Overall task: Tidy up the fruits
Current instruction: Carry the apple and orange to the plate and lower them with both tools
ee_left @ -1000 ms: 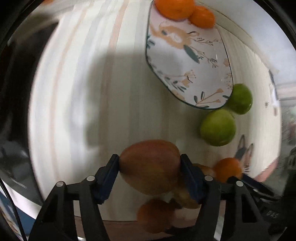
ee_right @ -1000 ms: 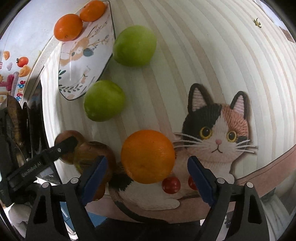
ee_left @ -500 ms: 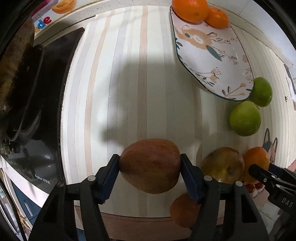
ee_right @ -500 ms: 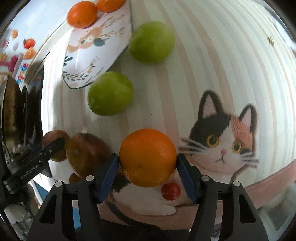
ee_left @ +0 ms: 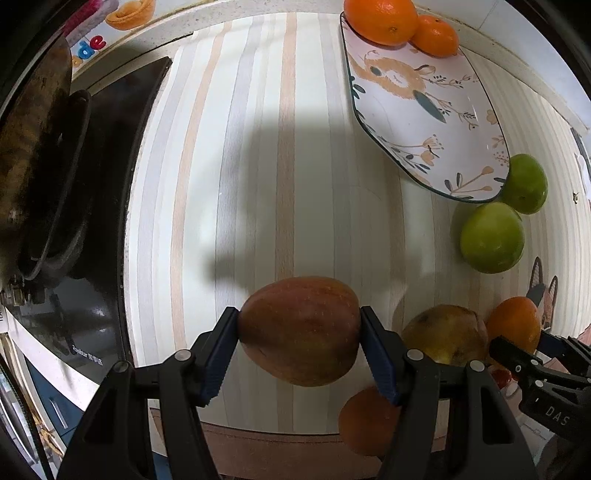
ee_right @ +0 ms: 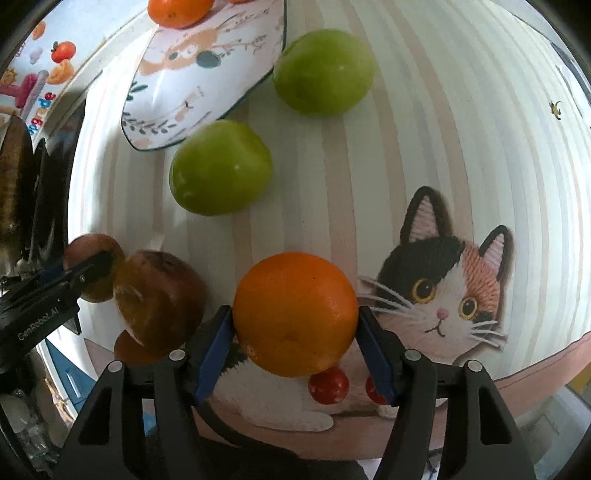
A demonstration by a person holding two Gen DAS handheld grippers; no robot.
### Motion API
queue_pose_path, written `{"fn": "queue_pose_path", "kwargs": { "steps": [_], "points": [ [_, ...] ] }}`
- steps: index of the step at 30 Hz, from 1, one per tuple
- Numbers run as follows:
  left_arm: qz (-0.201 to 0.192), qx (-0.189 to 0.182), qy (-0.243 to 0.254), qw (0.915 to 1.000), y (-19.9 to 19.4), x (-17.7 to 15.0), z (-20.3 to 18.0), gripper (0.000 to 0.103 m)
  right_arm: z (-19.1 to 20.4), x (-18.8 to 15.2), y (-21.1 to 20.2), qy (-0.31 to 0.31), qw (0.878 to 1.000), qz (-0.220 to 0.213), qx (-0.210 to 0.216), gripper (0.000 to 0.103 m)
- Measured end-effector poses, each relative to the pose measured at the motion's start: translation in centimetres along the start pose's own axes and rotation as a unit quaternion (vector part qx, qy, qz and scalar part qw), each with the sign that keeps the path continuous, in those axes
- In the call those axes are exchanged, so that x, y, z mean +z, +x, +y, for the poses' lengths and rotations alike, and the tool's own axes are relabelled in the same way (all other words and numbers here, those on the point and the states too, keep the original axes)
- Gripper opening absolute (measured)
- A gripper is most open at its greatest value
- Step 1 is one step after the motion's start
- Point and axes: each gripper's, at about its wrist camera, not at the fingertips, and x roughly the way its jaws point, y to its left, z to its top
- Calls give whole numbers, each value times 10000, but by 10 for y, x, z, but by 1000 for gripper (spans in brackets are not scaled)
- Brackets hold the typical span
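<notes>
My left gripper (ee_left: 299, 332) is shut on a reddish-brown mango (ee_left: 301, 328), held above the striped cloth. My right gripper (ee_right: 295, 325) is shut on an orange (ee_right: 295, 314) over the cat picture; that orange also shows at the right of the left wrist view (ee_left: 513, 325). A second mango (ee_left: 445, 338) (ee_right: 159, 295) lies between the grippers, with a third fruit (ee_left: 365, 421) near the front edge. Two green apples (ee_right: 221, 166) (ee_right: 325, 70) lie beside a flowered oval plate (ee_left: 417, 110) (ee_right: 207, 70) that holds two oranges (ee_left: 382, 16) at its far end.
A black stove top with a dark pan (ee_left: 40, 147) lies left of the striped cloth (ee_left: 258, 147). A cat picture (ee_right: 443, 288) and small red cherry shapes (ee_right: 328, 382) mark the cloth at the right. The counter's front edge runs below the grippers.
My right gripper closed on the orange, which was loose between open fingers a second ago. My left gripper, still holding the mango, has shifted so the plate sits further right in its view.
</notes>
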Motion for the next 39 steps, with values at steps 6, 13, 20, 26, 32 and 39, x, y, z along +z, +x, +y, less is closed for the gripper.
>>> {"fn": "queue_pose_path", "kwargs": {
  "steps": [6,13,20,26,32,39],
  "points": [
    [-58,-59,66,9999,-9,4,0,62,-10,-2,-16,14,9996,-272,24,68],
    [-344,-471,81,9983,-52,29,-9,62,-9,13,-55,27,9968,-718,340,67],
    [-682,-979,16,9929,-88,116,-27,62,5,86,-82,-159,9900,-1228,669,67],
    [-447,-859,1,9953,-58,185,-32,62,27,168,-59,-659,9892,-1202,516,67],
    [-101,-790,-171,9967,-26,207,-27,62,40,220,-40,-1243,9854,-1140,226,67],
    [43,-775,-331,9964,-10,208,-21,63,43,241,-21,-1481,9842,-961,154,68]
  ]
}}
